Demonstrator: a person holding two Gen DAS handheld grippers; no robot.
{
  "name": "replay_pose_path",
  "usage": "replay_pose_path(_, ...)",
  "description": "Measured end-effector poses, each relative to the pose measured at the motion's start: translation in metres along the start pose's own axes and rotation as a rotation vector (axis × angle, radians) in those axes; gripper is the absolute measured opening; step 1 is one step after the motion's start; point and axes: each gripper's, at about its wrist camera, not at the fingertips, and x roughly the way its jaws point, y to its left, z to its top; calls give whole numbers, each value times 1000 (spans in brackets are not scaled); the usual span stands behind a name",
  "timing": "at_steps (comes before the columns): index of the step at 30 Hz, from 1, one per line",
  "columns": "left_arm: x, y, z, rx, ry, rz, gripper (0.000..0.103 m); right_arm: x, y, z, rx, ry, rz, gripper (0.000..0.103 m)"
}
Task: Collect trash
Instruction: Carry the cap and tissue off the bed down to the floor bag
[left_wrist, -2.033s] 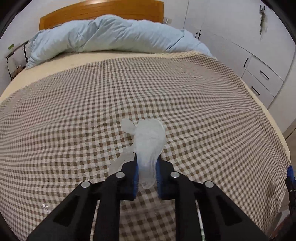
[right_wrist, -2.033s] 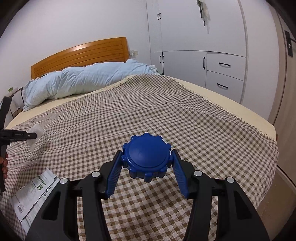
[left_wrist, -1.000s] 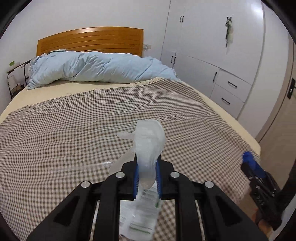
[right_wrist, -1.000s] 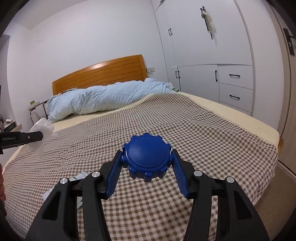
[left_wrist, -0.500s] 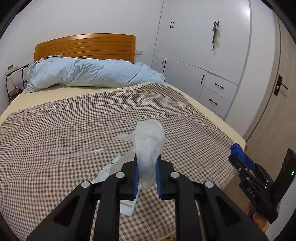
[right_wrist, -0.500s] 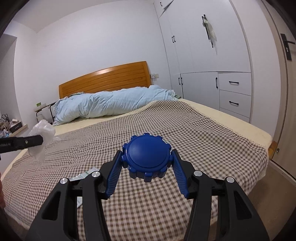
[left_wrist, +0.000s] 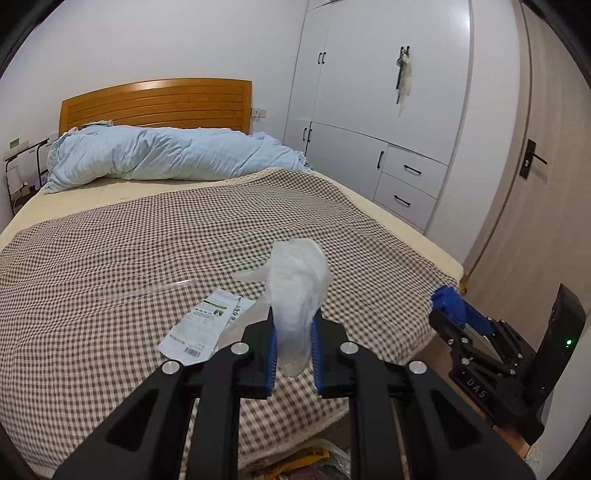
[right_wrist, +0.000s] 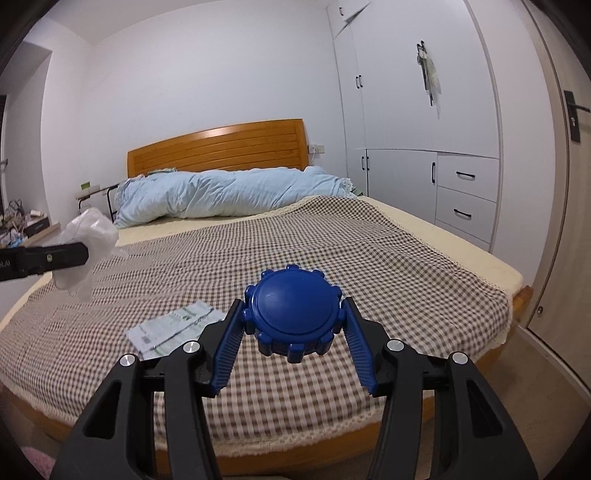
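My left gripper (left_wrist: 292, 341) is shut on a crumpled white plastic bag (left_wrist: 299, 291), held in the air over the foot of the bed; the bag (right_wrist: 88, 251) and that gripper also show at the left of the right wrist view. A round blue ridged cap (right_wrist: 293, 314) sits gripped between the blue pads of my right gripper (right_wrist: 293, 332), which shows at the right edge of the left wrist view with the cap (left_wrist: 445, 297). A printed white wrapper (left_wrist: 205, 325) lies flat on the checked bedspread (left_wrist: 110, 258), and a clear plastic strip (left_wrist: 147, 290) lies beyond it.
A light blue duvet (left_wrist: 166, 157) is bunched by the wooden headboard (left_wrist: 155, 101). White wardrobes and drawers (left_wrist: 406, 181) line the right wall, with a door (left_wrist: 546, 166) beyond. Below the bed's foot, a bag with rubbish (left_wrist: 314, 461) shows on the floor.
Both grippers have drawn back from the bed and risen a little, so more of the room shows. The wrapper now lies ahead of the left gripper. Both grips are unchanged.
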Motion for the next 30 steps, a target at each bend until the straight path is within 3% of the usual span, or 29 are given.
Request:
replay_pose_path(15, -41, -15, -51, 26, -30, -30, 13, -38, 22, -36, -73, 43, 43, 52)
replay_pose_path(30, -41, -13, -108, 0, 2, -57, 13, -55, 42, -86, -144, 125, 79, 52)
